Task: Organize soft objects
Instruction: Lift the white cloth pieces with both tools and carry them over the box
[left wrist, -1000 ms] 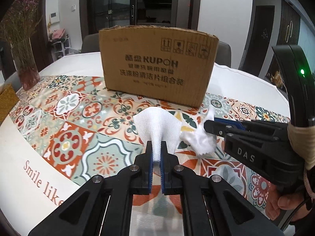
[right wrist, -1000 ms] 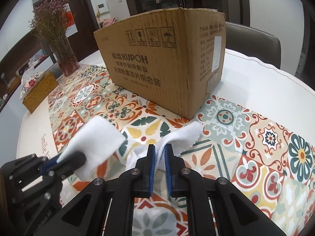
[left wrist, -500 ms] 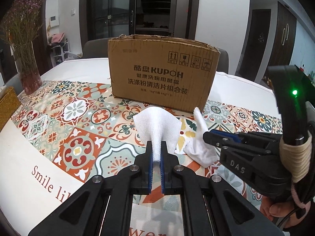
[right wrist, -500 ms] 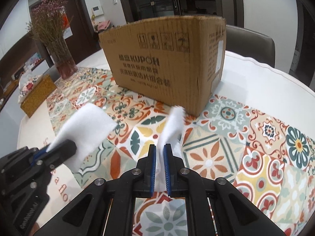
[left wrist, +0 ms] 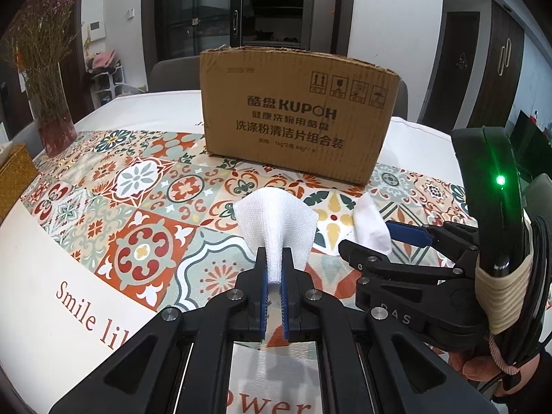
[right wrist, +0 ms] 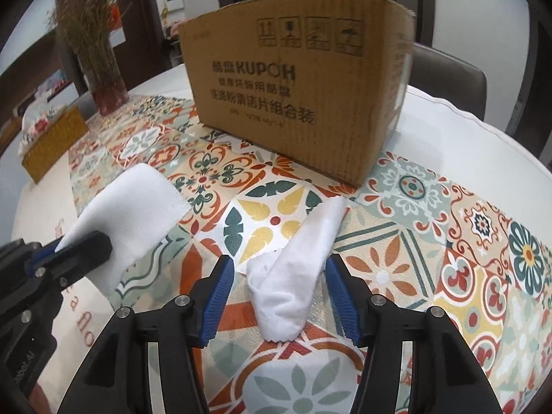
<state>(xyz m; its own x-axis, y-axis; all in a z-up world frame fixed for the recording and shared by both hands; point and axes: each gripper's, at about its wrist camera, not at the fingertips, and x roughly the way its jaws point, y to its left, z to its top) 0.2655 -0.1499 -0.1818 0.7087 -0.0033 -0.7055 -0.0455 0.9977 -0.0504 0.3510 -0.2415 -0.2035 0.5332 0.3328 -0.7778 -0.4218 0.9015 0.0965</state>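
Observation:
My left gripper (left wrist: 275, 269) is shut on a white folded cloth (left wrist: 276, 220), held above the patterned table runner (left wrist: 145, 186); the cloth also shows in the right wrist view (right wrist: 131, 207). My right gripper (right wrist: 279, 269) is open, its blue pads (right wrist: 220, 286) on either side of a second white cloth (right wrist: 293, 276) that lies crumpled on the runner. That cloth shows in the left wrist view (left wrist: 371, 227), beside the right gripper (left wrist: 386, 238). A brown cardboard box (left wrist: 296, 114) stands upright behind both cloths.
A glass vase of dried flowers (left wrist: 51, 103) stands at the far left. A woven yellow box (right wrist: 51, 145) sits near the left table edge. A grey chair (right wrist: 448, 79) stands behind the table. The white tablecloth edge (left wrist: 69, 310) lies near me.
My right gripper has opened and let go of the second cloth, which has dropped onto the runner. The left gripper keeps its cloth and has drawn back a little from the box.

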